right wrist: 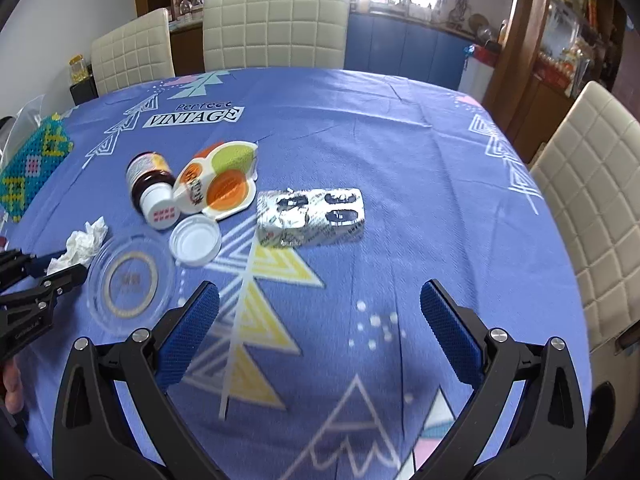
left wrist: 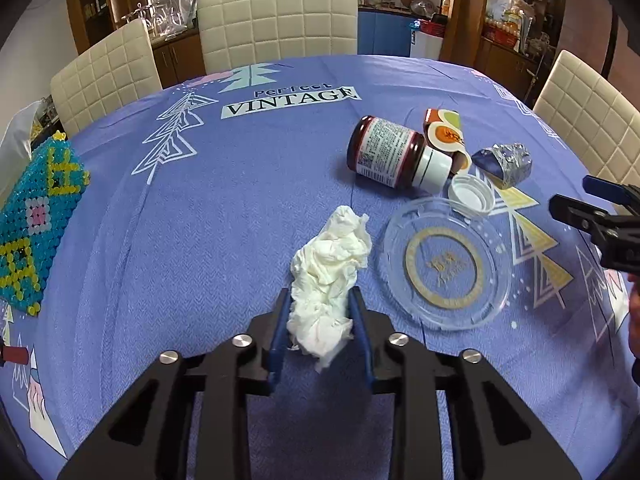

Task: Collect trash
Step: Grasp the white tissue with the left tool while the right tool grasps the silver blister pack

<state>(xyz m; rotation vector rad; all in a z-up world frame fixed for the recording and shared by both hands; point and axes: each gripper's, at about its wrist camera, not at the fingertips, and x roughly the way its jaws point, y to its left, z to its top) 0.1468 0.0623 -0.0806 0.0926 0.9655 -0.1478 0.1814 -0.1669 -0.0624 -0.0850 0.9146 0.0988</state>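
Left gripper [left wrist: 320, 304] pinches crumpled white tissue [left wrist: 328, 280]; right gripper [right wrist: 320, 312] gapes wide above woven blue tablecloth [right wrist: 360, 140].

A crumpled white tissue [left wrist: 328, 280] lay mid-table beside a clear plastic lid [left wrist: 444, 260]; farther in lay a tipped jar [left wrist: 386, 152], white cap [left wrist: 472, 193] and foil pack [right wrist: 312, 216].

Both wrist views look low and close across the table [left wrist: 200, 208], sharing the clear lid [left wrist: 448, 264].
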